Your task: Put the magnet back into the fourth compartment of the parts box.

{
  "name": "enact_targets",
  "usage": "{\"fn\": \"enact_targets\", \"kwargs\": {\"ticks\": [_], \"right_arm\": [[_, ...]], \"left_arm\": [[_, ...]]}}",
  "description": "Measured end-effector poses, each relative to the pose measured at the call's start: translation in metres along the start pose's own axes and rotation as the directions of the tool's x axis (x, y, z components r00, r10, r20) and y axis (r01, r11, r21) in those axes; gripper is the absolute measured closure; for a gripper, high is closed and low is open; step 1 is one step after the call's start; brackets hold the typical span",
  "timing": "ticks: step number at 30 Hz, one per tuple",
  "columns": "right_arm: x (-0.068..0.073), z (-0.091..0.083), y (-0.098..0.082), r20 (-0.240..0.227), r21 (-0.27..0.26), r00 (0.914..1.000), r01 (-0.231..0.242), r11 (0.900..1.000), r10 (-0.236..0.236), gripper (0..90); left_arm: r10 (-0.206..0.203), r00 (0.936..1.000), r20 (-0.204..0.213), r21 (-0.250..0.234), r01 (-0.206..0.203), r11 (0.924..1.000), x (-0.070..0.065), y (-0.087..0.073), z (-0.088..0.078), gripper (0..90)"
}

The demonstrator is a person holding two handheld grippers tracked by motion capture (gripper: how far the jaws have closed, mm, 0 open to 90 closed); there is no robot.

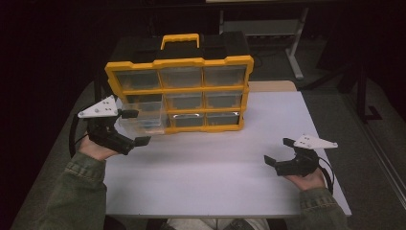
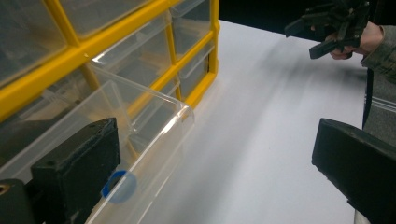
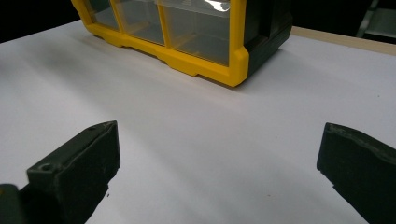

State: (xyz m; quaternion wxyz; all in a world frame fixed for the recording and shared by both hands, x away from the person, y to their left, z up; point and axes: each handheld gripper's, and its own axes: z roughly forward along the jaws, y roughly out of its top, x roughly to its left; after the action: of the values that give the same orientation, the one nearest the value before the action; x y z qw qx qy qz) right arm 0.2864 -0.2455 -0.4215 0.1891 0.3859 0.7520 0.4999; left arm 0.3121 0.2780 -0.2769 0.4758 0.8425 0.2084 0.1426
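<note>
Standing on the white desk, a yellow organizer is flanked by both grippers, left gripper and right gripper, fingers released, a clear drawer pulled out.

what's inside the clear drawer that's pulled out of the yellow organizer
The pulled-out clear plastic drawer of the yellow and black organizer looks mostly bare. Something blue shows through its front wall; whether it lies inside cannot be told. The left gripper's jaw covers part of the interior.

yellow-and-black drawer organizer upright on white tabletop | clear drawer at lower left pulled out | grey table frame behind
</note>
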Motion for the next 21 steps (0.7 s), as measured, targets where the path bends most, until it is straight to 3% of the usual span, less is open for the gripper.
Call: {"fn": "enact_targets", "kwargs": {"ticks": [6,21], "right_arm": [[0.000,0.000,0.000,-0.002,0.000,1.0000,-0.001,1.000,0.001,0.0],[0.000,0.001,0.000,-0.006,0.007,1.0000,-0.001,1.000,0.001,0.0]], "left_arm": [[0.000,1.0000,0.008,-0.001,0.000,1.0000,-0.005,-0.007,0.005,1.3],[-0.024,0.9985,-0.048,-0.057,0.022,0.9982,-0.012,-0.033,0.001,1.1]]}}
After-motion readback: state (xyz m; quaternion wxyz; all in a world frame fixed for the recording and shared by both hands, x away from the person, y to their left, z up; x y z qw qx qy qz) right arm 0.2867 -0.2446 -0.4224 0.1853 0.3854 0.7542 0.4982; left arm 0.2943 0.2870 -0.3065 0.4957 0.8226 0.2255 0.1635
